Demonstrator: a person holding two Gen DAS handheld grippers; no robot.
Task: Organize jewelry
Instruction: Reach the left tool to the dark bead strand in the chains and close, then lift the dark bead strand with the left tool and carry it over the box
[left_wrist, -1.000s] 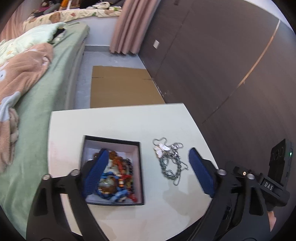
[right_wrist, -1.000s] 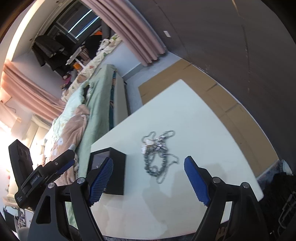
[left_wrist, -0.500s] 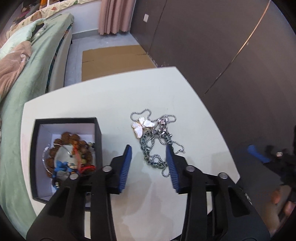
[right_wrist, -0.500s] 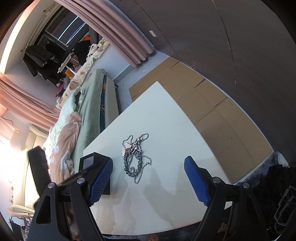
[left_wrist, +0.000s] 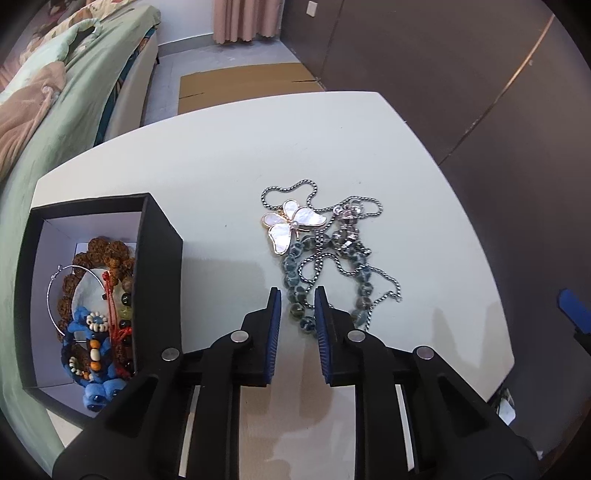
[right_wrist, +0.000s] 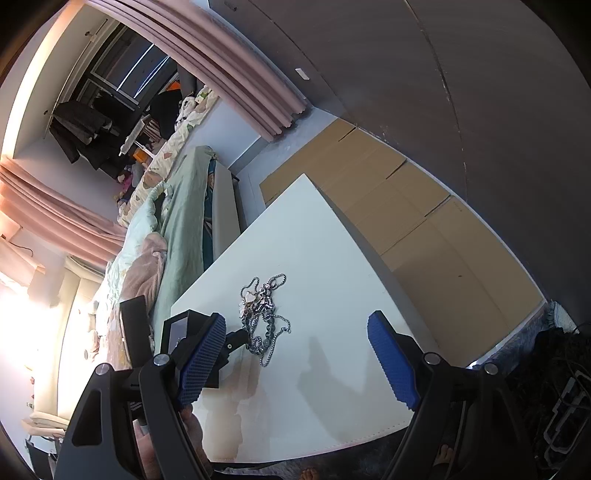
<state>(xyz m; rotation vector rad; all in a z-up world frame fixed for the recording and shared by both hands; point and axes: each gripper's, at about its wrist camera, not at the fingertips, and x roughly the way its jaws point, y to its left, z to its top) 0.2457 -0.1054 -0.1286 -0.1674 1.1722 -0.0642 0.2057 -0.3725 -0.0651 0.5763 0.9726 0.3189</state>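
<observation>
Left gripper (left_wrist: 297, 301) hovers low at the near end of the jewelry pile (left_wrist: 325, 251), its blue pads narrowed to a slim gap around a grey-blue bead strand (left_wrist: 295, 291); whether they pinch it cannot be told. Silver chains and a pale butterfly pendant (left_wrist: 291, 226) lie tangled in the pile on the white table (left_wrist: 221, 155). Left of the pile stands a black box (left_wrist: 159, 243) holding bead bracelets (left_wrist: 99, 317). Right gripper (right_wrist: 295, 350) hangs above the pile, jaws spread wide and holding nothing.

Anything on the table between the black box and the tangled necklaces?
No: in the left wrist view, only bare white table separates the black box from the necklace tangle.
</observation>
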